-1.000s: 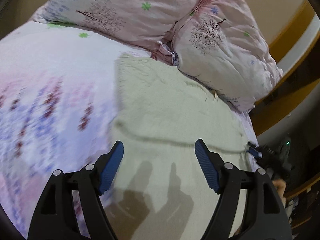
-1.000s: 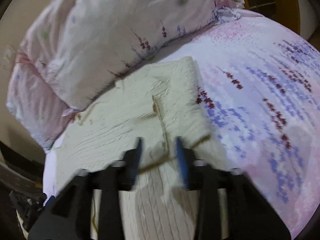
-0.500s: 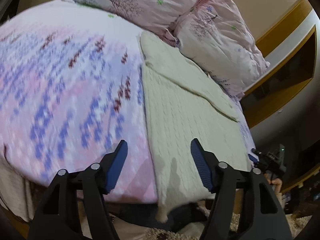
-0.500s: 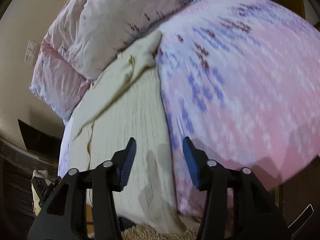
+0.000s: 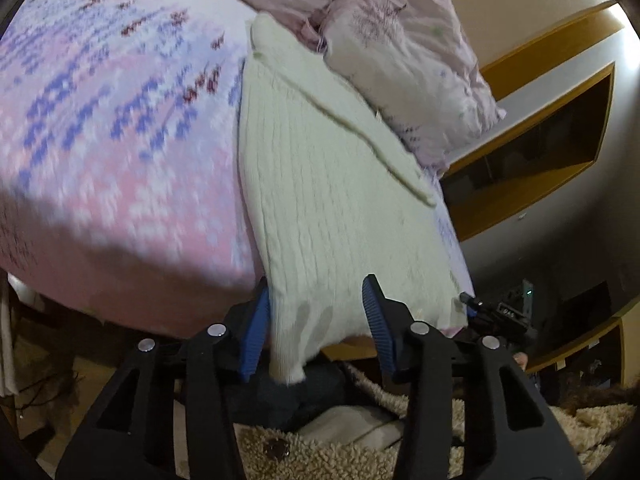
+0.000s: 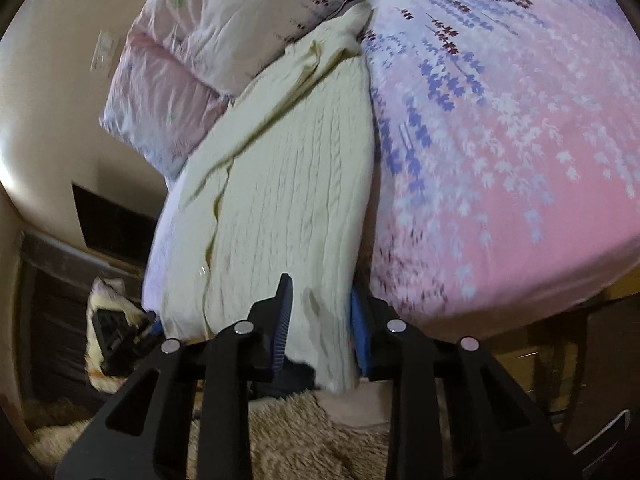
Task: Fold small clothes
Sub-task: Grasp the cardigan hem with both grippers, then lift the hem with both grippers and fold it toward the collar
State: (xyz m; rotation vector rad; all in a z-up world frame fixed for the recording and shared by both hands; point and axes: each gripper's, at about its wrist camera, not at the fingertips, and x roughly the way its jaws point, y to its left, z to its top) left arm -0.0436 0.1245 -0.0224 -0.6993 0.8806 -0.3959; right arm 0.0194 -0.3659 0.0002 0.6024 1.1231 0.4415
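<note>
Both grippers, left (image 5: pixel 316 324) and right (image 6: pixel 320 320), are gaping around the cream cable-knit sweater's (image 5: pixel 320 184) hem, dangling off the bed (image 6: pixel 520 152) at lower center.

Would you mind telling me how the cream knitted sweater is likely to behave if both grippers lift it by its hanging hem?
The sweater would probably flop and sag between the left gripper and right gripper: its hem already droops limply over the bed edge. The thick cable knit suggests some weight and stretch. The folded sleeve may slide open.
</note>
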